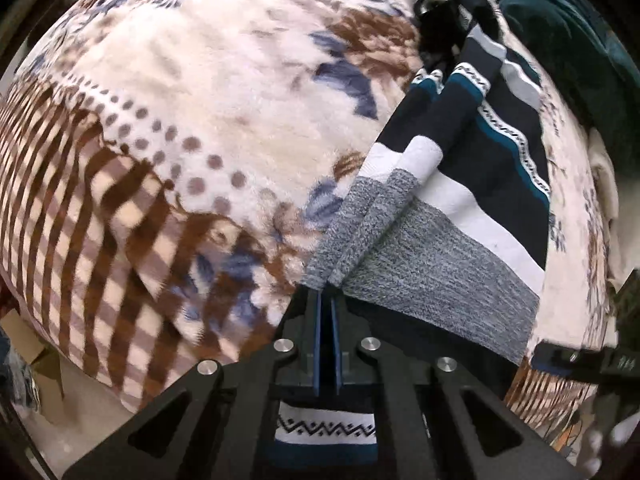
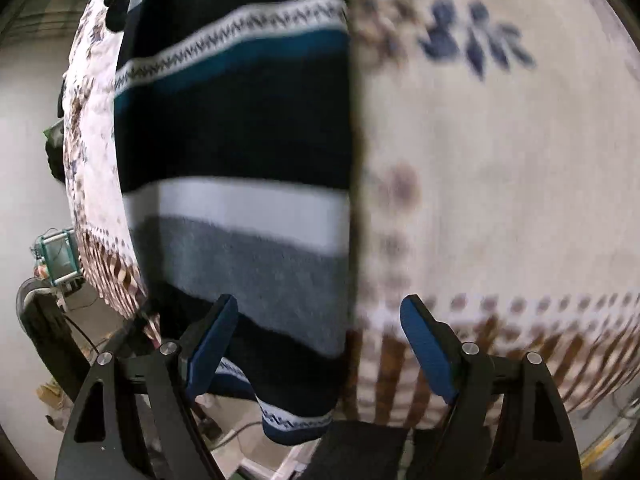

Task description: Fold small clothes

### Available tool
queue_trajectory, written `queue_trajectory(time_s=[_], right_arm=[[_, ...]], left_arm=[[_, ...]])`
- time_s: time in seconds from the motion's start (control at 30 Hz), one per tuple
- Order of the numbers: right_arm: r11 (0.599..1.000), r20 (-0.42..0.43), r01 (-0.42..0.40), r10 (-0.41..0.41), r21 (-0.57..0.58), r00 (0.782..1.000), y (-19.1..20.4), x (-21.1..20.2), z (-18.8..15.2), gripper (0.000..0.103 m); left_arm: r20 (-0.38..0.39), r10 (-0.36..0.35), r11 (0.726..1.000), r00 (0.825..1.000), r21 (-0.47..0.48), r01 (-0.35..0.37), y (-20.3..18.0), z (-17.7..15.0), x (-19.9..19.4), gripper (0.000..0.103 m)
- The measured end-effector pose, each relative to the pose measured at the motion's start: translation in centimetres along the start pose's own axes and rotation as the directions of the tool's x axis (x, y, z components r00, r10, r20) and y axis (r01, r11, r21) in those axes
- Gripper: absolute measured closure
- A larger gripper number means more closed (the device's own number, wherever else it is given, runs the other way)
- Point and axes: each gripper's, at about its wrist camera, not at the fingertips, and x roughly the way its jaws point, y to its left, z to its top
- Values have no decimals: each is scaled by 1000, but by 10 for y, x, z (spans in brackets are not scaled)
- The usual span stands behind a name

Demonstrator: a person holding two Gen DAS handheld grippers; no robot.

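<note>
Knit striped sweater point(image 1: 452, 216) on plush floral blanket point(image 1: 200, 80): left gripper point(image 1: 327, 300) jaws pinch its grey hem, right gripper point(image 2: 316, 320) jaws gape.

**Fleece blanket surface, one striped knit on it**

Support is a plush cream blanket point(image 1: 208, 92) printed with brown and blue flowers, a row of mauve dots, and a brown checked border along the near edge. It drapes over that edge; what is beneath cannot be told.

Directly on it lies a striped sweater point(image 1: 472, 216): bands of navy, teal, white and heather grey, with a narrow zigzag trim. Part of it is doubled over into a ridge. In the right wrist view its straight side edge meets bare blanket. Its lower end hangs past the checked border.
</note>
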Motion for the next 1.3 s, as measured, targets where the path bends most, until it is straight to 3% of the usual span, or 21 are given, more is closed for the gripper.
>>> queue_trajectory(time_s=[0.1, 0.27, 0.4, 0.47, 0.5, 0.53, 0.57, 0.67, 0.77, 0.83, 0.87, 0.93, 0.97, 1.0, 1.03, 1.07, 1.13, 1.17, 1.2, 1.3], right_arm=[[999, 3, -26, 26, 30, 1000, -13, 5, -27, 18], [993, 6, -68, 68, 92, 998, -21, 16, -74, 18], [978, -19, -89, 94, 188, 995, -18, 48, -102, 18], [969, -4, -96, 99, 229, 995, -14, 62, -113, 29], [970, -7, -63, 66, 236, 998, -12, 69, -121, 51], [971, -9, -40, 44, 237, 999, -9, 74, -127, 63], [973, -5, -11, 12, 232, 1000, -7, 76, -133, 63], [974, 18, 40, -45, 225, 999, -7, 76, -149, 67], [974, 25, 33, -39, 224, 999, -2, 76, -156, 67], [973, 24, 19, -26, 231, 999, 0, 75, -154, 64], [971, 25, 14, -21, 237, 999, 1, 74, -153, 61], [970, 36, -4, -5, 245, 999, -10, 68, -150, 56], [968, 39, -4, -6, 252, 999, -6, 71, -150, 56], [966, 39, -4, -6, 260, 999, -5, 74, -151, 56], [964, 37, -4, -7, 265, 999, -3, 72, -147, 56], [963, 40, 2, -13, 271, 999, -3, 73, -145, 56], [963, 66, 16, -35, 269, 997, 1, 72, -145, 59], [963, 81, 27, -51, 268, 995, 6, 71, -144, 65], [965, 84, 45, -69, 258, 994, 15, 71, -144, 81], [972, 100, 91, -115, 215, 988, 39, 63, -146, 89]], left_arm=[[-35, -53, 998, 998, 33, 54, 3, -3, 2, 98], [-138, -191, 981, 972, 17, 195, 17, -17, 8, 98], [-188, -141, 977, 972, 131, 168, 11, -27, 5, 98], [-183, -109, 974, 977, 179, 142, 13, -31, 4, 99], [-186, -90, 972, 978, 196, 127, 21, -35, 3, 100], [-197, -95, 974, 976, 186, 132, 30, -37, 3, 100], [-212, -114, 975, 971, 162, 150, 38, -38, 3, 100], [-239, -268, 958, 933, 35, 284, 60, -32, 1, 99], [-201, -358, 932, 912, -23, 361, 68, -24, -9, 81], [-180, -376, 924, 909, -3, 381, 64, -19, -12, 50], [-176, -370, 925, 912, 18, 379, 59, -18, -11, 49], [-202, -347, 929, 916, 57, 365, 45, -18, 0, 50], [-201, -314, 936, 928, 96, 338, 36, -21, 4, 50], [-190, -277, 943, 942, 136, 305, 26, -22, 8, 67], [-184, -248, 944, 951, 173, 280, 20, -24, 10, 96], [-181, -205, 947, 962, 210, 242, 14, -27, 12, 96], [-150, -194, 948, 970, 226, 224, 11, -30, 5, 97], [-128, -185, 950, 974, 230, 211, 10, -31, -3, 97], [-116, -178, 952, 977, 233, 201, 9, -33, -8, 97], [-84, -165, 951, 983, 251, 181, 15, -42, -32, 97]])
